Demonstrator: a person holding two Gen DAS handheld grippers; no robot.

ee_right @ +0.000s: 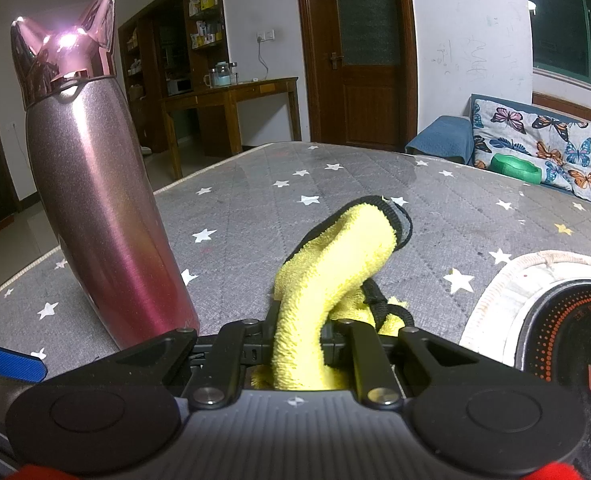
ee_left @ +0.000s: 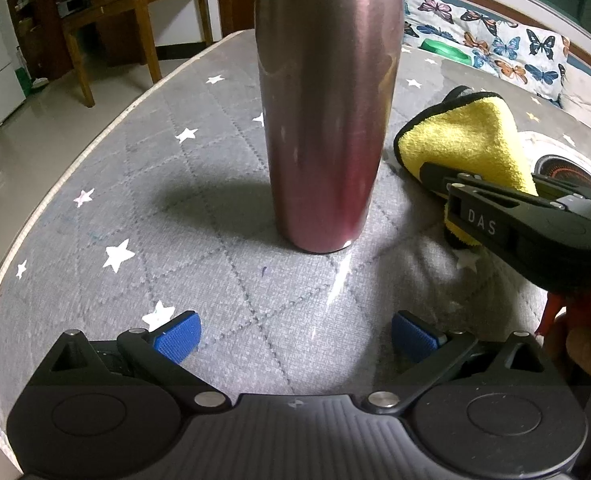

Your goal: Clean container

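Blue-padded fingers (ee_left: 177,336) of your left gripper (ee_left: 295,338) are sitting spread wide at the bottom of the left wrist view, gripping nothing, with the pink metal bottle (ee_left: 323,120) standing upright just ahead of them at frame centre on the grey star-print mattress (ee_left: 135,200).

You are looking at a tall, narrow bottle with a glossy, rigid shell; it is probably slick under the pads and, being tall on a soft quilted surface, likely to tip if nudged high up. You would do best taking it around the lower to middle body, where the wall is close to straight, squeezing firmly since the steel will not give. Its weight is not something you can judge from here.

Your right gripper (ee_right: 297,344) is pinching the yellow microfibre cloth (ee_right: 335,264), which is bulging up soft and floppy between its fingers at the lower centre of the right wrist view.

Only the right wrist view is showing you the bottle's top: a shiny cat-ear cap (ee_right: 65,52) in the upper left. Only the left wrist view is showing the bottle's base meeting the mattress, and the right gripper from outside at the right edge.
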